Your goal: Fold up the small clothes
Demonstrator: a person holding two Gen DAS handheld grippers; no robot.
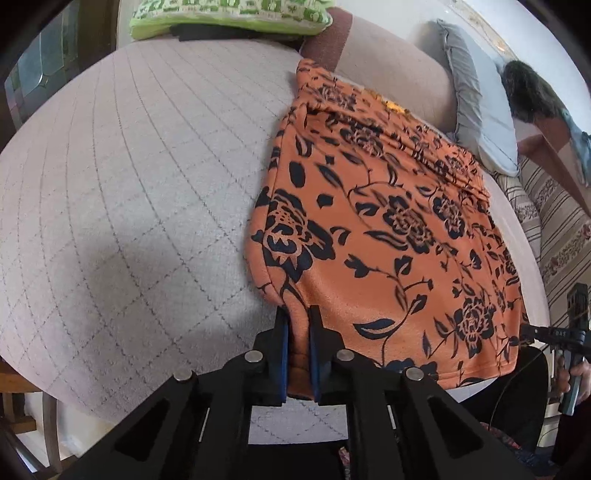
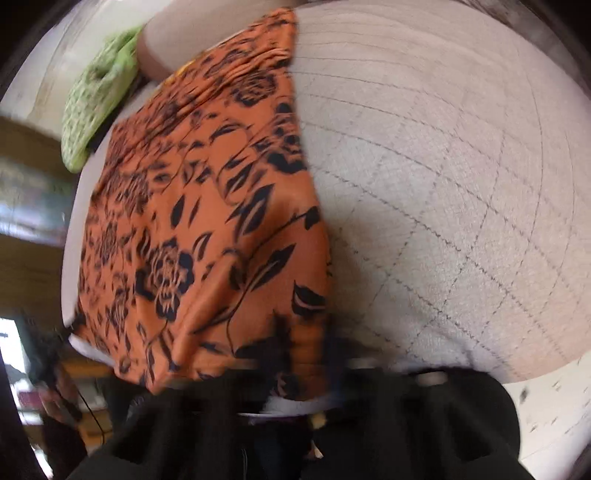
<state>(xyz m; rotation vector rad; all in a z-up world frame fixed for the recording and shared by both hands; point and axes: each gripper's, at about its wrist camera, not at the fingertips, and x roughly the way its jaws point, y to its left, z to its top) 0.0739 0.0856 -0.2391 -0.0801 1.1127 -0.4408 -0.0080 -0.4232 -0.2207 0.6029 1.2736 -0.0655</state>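
An orange garment with a black flower print (image 1: 388, 221) lies flat on the quilted grey surface (image 1: 129, 166), its gathered edge at the far end. My left gripper (image 1: 297, 310) is shut on the garment's near left corner, and orange cloth is bunched between the blue pads (image 1: 283, 343). The right wrist view is blurred. There the same garment (image 2: 192, 221) fills the left half, and my right gripper (image 2: 306, 339) sits at its near right corner, shut with cloth between the dark fingers. A hand (image 1: 570, 376) holds that right gripper at the garment's near right edge.
A green patterned cushion (image 1: 229, 14) lies at the far end, also in the right wrist view (image 2: 99, 92). A grey pillow (image 1: 480, 103) and striped bedding (image 1: 554, 221) lie to the right. Bare quilted surface (image 2: 443, 184) stretches beside the garment. A wooden chair (image 1: 22, 398) stands near left.
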